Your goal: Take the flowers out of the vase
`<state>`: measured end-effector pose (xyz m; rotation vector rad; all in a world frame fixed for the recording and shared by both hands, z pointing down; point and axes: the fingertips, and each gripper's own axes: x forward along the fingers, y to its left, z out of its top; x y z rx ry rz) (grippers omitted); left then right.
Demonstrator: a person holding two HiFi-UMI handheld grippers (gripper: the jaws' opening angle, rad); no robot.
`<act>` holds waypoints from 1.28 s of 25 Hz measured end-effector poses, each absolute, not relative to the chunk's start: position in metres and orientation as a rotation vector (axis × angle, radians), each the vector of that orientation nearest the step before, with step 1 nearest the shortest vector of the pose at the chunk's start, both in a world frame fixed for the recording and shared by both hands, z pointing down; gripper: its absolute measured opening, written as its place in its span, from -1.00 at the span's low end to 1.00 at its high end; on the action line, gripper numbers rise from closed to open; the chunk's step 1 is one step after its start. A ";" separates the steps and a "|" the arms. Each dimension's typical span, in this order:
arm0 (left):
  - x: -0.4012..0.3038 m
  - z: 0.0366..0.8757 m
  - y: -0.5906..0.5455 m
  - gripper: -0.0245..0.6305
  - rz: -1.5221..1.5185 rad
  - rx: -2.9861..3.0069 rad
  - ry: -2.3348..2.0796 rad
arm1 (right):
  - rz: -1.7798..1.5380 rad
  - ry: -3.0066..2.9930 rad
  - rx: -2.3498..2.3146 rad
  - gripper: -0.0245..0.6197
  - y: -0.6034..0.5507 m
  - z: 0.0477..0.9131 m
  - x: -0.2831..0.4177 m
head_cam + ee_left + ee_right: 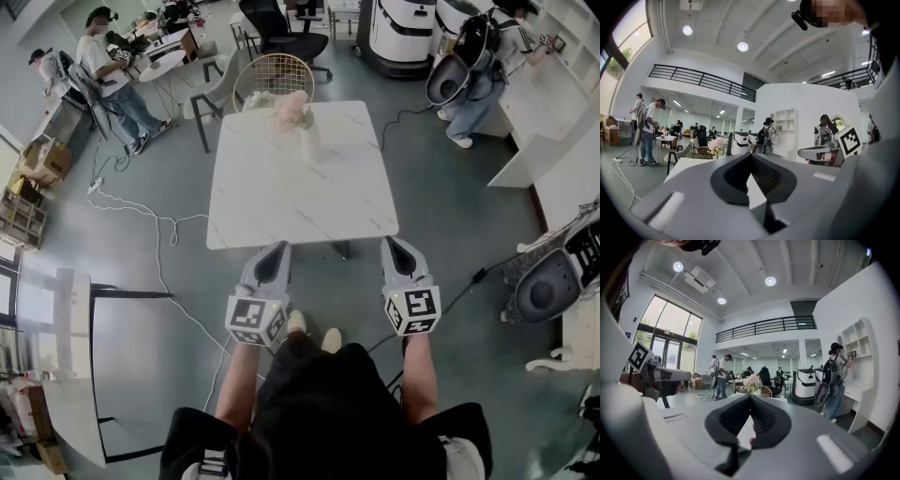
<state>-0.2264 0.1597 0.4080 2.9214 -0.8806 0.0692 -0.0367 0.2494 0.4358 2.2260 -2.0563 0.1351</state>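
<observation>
At 6 o'clock in the head view, just off the near edge of the table (281, 202), both tools are held abt level. The left gripper (277, 251) is at 7 and the right gripper (394, 246) at 5, neither touching anything. Pink flowers (292, 108) stand in the vase (309, 142) at 12 o'clock on the table, near its far edge and well apart from both grippers. Count: 1 table, 1 vase, 1 bunch (stems too small to count), 2 grippers, 1 wire-back chair (272, 75) just behind the vase, 3 other people round the room.

Left gripper view: the left gripper (751, 157) has its jaws closed tip to tip w/ nothing btwn them. Flowers (716, 144) show small at abt 10 o'clock from the tips.

Right gripper view: the right gripper (750, 399) is likewise closed and empty. Flowers (751, 380) sit at 12 o'clock, almost dead ahead over the tips.

Step, as I judge it: the very start, w/ the reach not yet made and the flowers fully in the vase. Next move needs a long reach twd 12 o'clock, then one pair of jaws opened and closed on the stems above the rim. The other gripper prob. steadies the vase, since a tall narrow vase may tip. Then lift straight up.
</observation>
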 end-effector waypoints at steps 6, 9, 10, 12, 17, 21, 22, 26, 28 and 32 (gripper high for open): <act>-0.221 0.409 0.161 -0.90 0.065 2.924 -0.888 | 0.122 -2.063 2.214 -0.92 0.249 0.437 -0.033; -0.218 0.407 0.162 -0.90 0.062 2.924 -0.887 | 0.117 -2.066 2.210 -0.92 0.250 0.436 -0.033; -0.217 0.406 0.163 -0.90 0.058 2.924 -0.885 | 0.117 -2.069 2.211 -0.92 0.251 0.435 -0.032; -0.214 0.404 0.164 -0.90 0.048 2.929 -0.880 | 0.121 -2.077 2.222 -0.92 0.254 0.433 -0.029; -0.205 0.402 0.166 -0.90 0.054 2.933 -0.863 | 0.145 -2.075 2.218 -0.92 0.257 0.434 -0.025; -0.192 0.405 0.165 -0.90 0.063 2.933 -0.836 | 0.158 -2.052 2.226 -0.92 0.257 0.438 -0.016; -0.189 0.406 0.164 -0.90 0.066 2.934 -0.827 | 0.164 -2.047 2.234 -0.92 0.255 0.439 -0.012; -0.176 0.413 0.150 -0.90 0.070 2.927 -0.814 | 0.173 -2.042 2.248 -0.92 0.243 0.444 0.000; -0.165 0.416 0.138 -0.90 0.066 2.919 -0.807 | 0.171 -2.040 2.242 -0.92 0.233 0.447 0.008; -0.140 0.419 0.110 -0.90 0.064 2.910 -0.803 | 0.167 -2.033 2.226 -0.92 0.205 0.450 0.030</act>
